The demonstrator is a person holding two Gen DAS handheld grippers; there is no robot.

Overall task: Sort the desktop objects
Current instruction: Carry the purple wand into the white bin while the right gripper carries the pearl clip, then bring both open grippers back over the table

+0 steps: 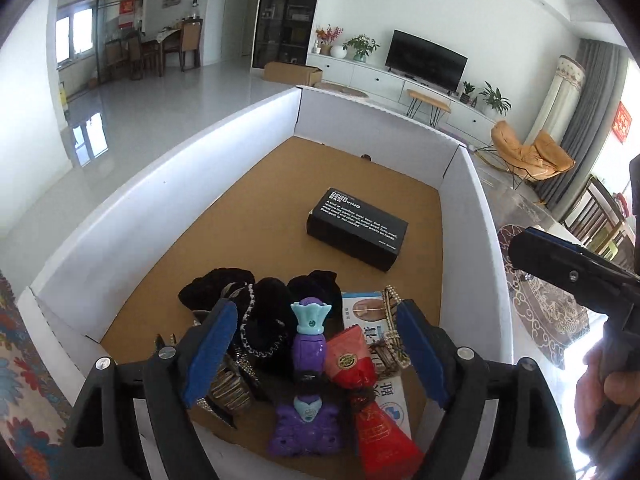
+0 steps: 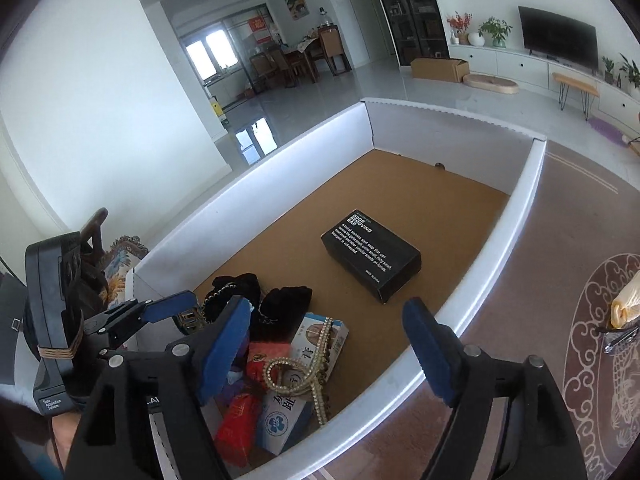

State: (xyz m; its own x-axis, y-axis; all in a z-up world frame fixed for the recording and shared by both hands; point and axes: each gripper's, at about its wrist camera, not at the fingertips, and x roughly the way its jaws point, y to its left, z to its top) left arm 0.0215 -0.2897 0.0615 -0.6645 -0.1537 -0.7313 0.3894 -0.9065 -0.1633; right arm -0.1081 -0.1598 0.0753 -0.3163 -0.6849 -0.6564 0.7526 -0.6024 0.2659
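Observation:
A white-walled cardboard box (image 1: 120, 216) with a brown floor holds the objects. A black box with white print (image 1: 357, 233) lies mid-floor, also in the right wrist view (image 2: 372, 256). Near the front lie a purple toy (image 1: 308, 384), a red packet (image 1: 364, 396), a white-blue carton (image 1: 394, 408), black velvet pouches (image 1: 268, 312) and a pearl chain (image 2: 308, 372). My left gripper (image 1: 316, 356) is open above this pile, holding nothing. My right gripper (image 2: 332, 356) is open over the box's front wall (image 2: 400, 404), empty. The right gripper also shows at the right of the left wrist view (image 1: 576, 276).
A patterned rug (image 2: 600, 340) lies right of the box, with a yellowish object and metal clip (image 2: 624, 316) on it. Beyond are a grey tiled floor, a TV cabinet (image 1: 400, 80), an orange chair (image 1: 528, 152) and a dining table.

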